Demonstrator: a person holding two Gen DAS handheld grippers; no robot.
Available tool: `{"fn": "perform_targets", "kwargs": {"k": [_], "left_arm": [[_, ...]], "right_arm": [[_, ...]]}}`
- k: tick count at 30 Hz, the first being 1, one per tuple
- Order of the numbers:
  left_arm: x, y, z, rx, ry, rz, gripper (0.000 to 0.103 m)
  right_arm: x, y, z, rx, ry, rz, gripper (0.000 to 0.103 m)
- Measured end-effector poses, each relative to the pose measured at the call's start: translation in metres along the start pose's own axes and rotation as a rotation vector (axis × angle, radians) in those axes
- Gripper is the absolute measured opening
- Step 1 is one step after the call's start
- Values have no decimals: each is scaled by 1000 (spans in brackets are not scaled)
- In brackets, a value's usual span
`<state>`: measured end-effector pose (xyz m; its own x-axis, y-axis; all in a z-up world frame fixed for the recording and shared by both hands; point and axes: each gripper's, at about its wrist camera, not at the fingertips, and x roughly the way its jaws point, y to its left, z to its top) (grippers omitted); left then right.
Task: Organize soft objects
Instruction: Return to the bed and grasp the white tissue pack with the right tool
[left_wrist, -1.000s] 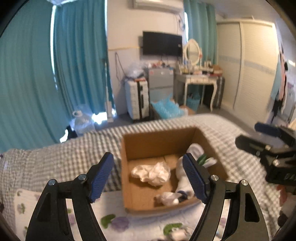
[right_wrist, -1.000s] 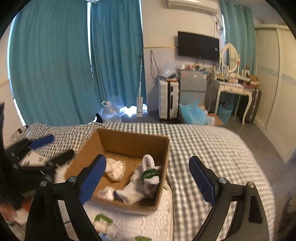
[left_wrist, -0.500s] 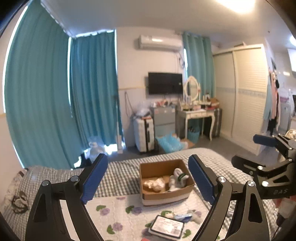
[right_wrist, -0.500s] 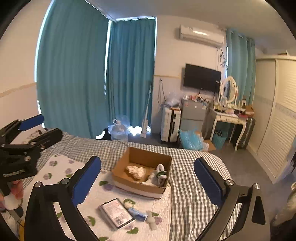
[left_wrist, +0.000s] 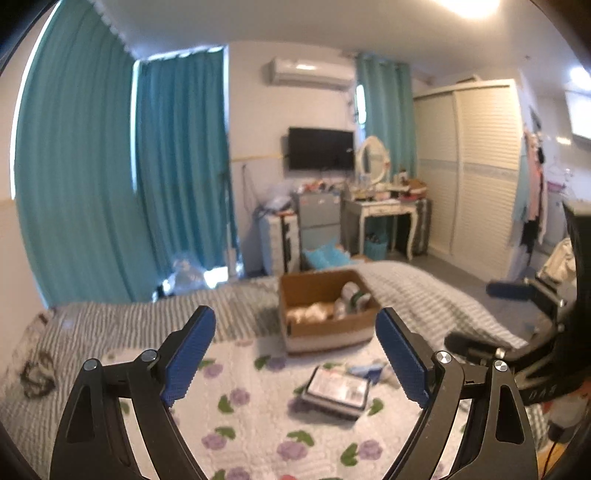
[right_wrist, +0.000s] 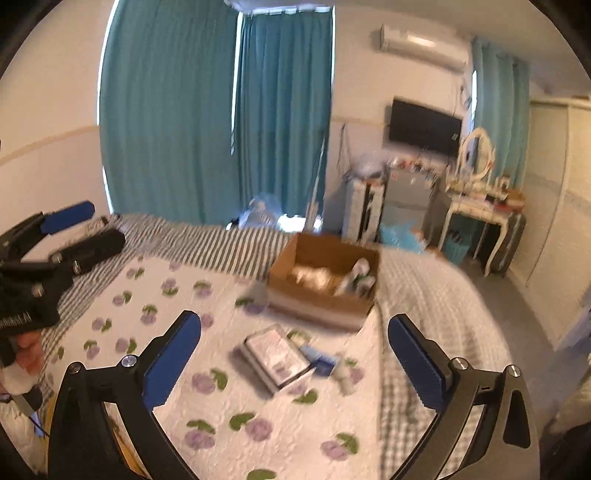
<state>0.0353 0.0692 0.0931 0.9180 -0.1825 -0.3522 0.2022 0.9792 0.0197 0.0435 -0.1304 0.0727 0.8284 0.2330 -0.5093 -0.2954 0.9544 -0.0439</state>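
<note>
A brown cardboard box (left_wrist: 325, 325) (right_wrist: 321, 299) stands on the bed and holds white soft items (left_wrist: 310, 313) (right_wrist: 310, 275) and a white sock with green trim (left_wrist: 356, 295) (right_wrist: 360, 277). My left gripper (left_wrist: 295, 354) is open and empty, held well back from the box above the floral quilt. My right gripper (right_wrist: 293, 354) is open and empty, also well back. The right gripper shows at the right edge of the left wrist view (left_wrist: 517, 310). The left gripper shows at the left edge of the right wrist view (right_wrist: 70, 236).
On the floral quilt (left_wrist: 236, 413) (right_wrist: 177, 332) before the box lie a flat rectangular pack (left_wrist: 338, 389) (right_wrist: 277, 356), a small blue packet (right_wrist: 323, 363) and a small white item (right_wrist: 343, 376). Grey checked bedding (right_wrist: 436, 295) lies around. A dark item (left_wrist: 35, 373) lies at the left.
Both grippers have drawn back and up from the box, which now looks small and far. The quilt and the items before the box have come into view. Both stay open.
</note>
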Motion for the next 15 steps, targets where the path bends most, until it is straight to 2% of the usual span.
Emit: {"fn": "perform_targets", "kwargs": {"k": [3, 6, 10, 15], "left_arm": [[22, 11, -28, -50, 53, -1, 90], [56, 21, -58, -93, 113, 14, 90], [103, 26, -93, -116, 196, 43, 90], [142, 34, -131, -124, 250, 96, 90]], "right_arm": [[39, 4, -26, 6, 53, 23, 102], [85, 11, -49, 1, 149, 39, 102], [141, 17, -78, -12, 250, 44, 102], [207, 10, -105, 17, 346, 54, 101]]}}
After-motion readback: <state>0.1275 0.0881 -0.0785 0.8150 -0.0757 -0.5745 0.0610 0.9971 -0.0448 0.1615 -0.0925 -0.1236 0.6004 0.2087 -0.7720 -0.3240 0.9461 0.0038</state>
